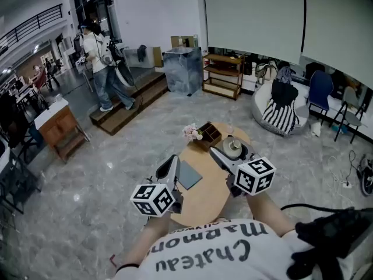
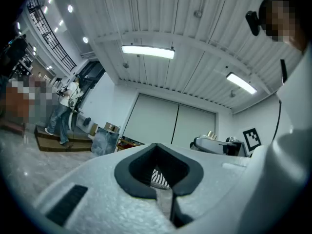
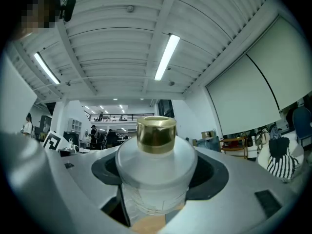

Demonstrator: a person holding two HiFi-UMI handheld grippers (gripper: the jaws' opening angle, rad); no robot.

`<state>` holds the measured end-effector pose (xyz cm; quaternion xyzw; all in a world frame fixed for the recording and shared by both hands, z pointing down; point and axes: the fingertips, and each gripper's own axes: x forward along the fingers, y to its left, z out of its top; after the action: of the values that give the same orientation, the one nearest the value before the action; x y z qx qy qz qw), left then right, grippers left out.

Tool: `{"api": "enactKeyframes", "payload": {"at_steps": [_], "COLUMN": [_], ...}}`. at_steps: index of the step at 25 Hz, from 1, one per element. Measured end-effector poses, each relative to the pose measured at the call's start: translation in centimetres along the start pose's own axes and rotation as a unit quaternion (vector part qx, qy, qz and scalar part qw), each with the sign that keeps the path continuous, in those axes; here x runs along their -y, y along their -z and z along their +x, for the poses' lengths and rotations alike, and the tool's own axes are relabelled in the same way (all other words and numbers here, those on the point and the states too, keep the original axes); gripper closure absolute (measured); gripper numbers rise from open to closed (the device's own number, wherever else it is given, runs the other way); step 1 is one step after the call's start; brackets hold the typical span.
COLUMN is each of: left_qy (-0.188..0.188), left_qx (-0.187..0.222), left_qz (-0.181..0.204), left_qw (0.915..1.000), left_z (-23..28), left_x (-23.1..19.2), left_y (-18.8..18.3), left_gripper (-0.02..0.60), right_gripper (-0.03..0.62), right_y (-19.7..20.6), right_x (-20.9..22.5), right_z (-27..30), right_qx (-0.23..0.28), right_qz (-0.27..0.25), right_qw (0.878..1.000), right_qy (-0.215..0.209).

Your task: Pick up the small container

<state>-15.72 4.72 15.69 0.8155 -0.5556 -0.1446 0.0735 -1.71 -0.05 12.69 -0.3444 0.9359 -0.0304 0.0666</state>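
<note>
The small container [image 1: 233,148] is a frosted glass bottle with a gold cap, standing at the far right of the round wooden table [image 1: 204,206]. My right gripper [image 1: 228,154] reaches in from the near side with a jaw on either side of it. In the right gripper view the small container [image 3: 155,162] fills the gap between the jaws, and the right gripper [image 3: 156,201] is shut on it. My left gripper [image 1: 172,163] hovers over the table's left side, beside a grey-blue pad [image 1: 187,175]. In its own view the left gripper [image 2: 162,182] is shut and holds nothing.
A dark wooden box with compartments [image 1: 210,134] and a bunch of pink flowers [image 1: 191,133] stand at the table's far edge. Marble floor surrounds the table. A person [image 1: 102,63] walks on low wooden steps far back left; shelves and chairs line the back wall.
</note>
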Motion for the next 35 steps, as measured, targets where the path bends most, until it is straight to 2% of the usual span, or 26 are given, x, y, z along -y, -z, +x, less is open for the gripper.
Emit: {"api": "enactKeyframes", "payload": {"at_steps": [10, 27, 35], "left_qy": [0.016, 0.029, 0.037], "left_qx": [0.002, -0.010, -0.010], "left_qz": [0.006, -0.002, -0.007], "left_qw": [0.9999, 0.9995, 0.9992], "left_z": [0.1, 0.4, -0.7], "left_x": [2.3, 1.5, 2.9], "left_y": [0.2, 1.1, 1.1], "left_gripper": [0.568, 0.568, 0.568], "right_gripper": [0.252, 0.252, 0.252], "right_y": [-0.7, 1.1, 1.2], "right_x": [0.3, 0.9, 0.4], "right_z": [-2.3, -2.2, -3.7], "right_qx": [0.011, 0.005, 0.000], "right_qz": [-0.007, 0.010, 0.010], "right_qw": [1.000, 0.999, 0.999], "right_qy": [0.010, 0.035, 0.045]}}
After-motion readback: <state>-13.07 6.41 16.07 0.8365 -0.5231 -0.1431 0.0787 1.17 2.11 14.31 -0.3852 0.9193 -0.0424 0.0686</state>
